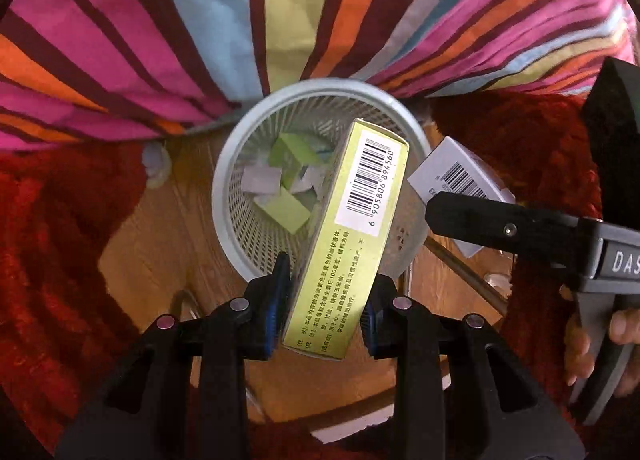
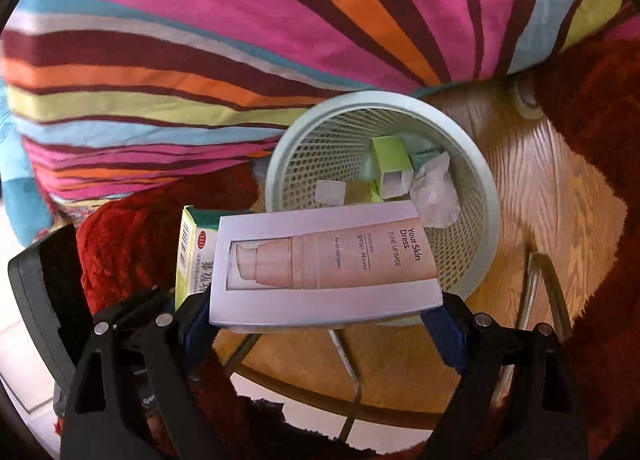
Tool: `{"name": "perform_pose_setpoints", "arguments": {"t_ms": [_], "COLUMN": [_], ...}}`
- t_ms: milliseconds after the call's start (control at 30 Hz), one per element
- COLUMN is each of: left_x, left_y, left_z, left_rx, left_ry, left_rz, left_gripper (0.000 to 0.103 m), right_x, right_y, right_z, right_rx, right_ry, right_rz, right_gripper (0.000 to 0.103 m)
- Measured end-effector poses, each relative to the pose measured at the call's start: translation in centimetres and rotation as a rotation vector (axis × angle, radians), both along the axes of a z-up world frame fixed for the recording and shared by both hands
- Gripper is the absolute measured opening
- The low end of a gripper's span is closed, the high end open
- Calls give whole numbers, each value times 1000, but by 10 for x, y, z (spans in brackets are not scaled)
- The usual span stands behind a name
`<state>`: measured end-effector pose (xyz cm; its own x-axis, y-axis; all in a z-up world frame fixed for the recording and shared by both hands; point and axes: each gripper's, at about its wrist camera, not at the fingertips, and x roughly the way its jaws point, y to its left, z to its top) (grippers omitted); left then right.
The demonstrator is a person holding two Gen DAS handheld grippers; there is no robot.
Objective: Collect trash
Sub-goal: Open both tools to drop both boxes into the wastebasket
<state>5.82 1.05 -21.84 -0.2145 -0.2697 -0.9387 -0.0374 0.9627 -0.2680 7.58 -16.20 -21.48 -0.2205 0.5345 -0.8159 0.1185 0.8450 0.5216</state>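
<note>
Step in hand: both boxes are lifted and held at the mesh bin (image 1: pixel 316 180); judged, this is the drop-off stage of collecting trash, with neither box let go yet.
Left claw (image 1: pixel 324 320): pinching the yellow-green box (image 1: pixel 348 244) by its lower end, a pad on each long side; the box points up and forward, its barcode end over the bin's mouth.
Right claw (image 2: pixel 320 320): pinching the white cosmetics box (image 2: pixel 324 264) across its near long edge; the box lies flat, printed face up, its far edge overlapping the bin's near rim (image 2: pixel 490 220).
Bin contents: several small green and white boxes and crumpled paper already inside.
Bin place: on the wooden floor (image 2: pixel 560 196), close against a striped bedcover (image 2: pixel 200 40), red shaggy rug (image 1: pixel 60 240) on either side.
Next move: likely spreading 1 claw at a time so each box falls inside; the white box probably needs carrying further over the opening 1st, as it sits near the rim.
Pose: both claws angled downward from above, side by side, the right one's finger close beside the yellow-green box.
</note>
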Motion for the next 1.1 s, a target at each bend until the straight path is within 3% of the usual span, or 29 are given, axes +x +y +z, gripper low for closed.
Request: {"name": "perform_pose_setpoints", "arguments": {"t_ms": [267,633,667,700,733,767,1100], "left_x": [5,5,5,4,4,5,7], "left_y": [-4,-10,-9,-9,-9,-9,2], "left_z": [-27,-50,-52,-53,-55,-54,-54], "left_rx": [-6,-3,-9,-10,5,15,2], "left_ry": [103,190,199,210,212,205,196], "left_rz": [41,40,44,46,46,48,101], "left_gripper": [31,32,39,69,83,87,87], "right_x": [6,3,2,1,1,1,6], "right_y": [2,-1,-1,0,2,4,-11], "right_z": [-29,-50,-52,-54,-55,-55,-54], "right_rx": [-73,-60,-60,-58,-57,-57,-75], "right_ry": [81,184,201,209,210,203,165], "right_rz": [-27,-76,-77,-75,-69,-66,-158], "right_gripper": [84,88,91,92,95,95,95]}}
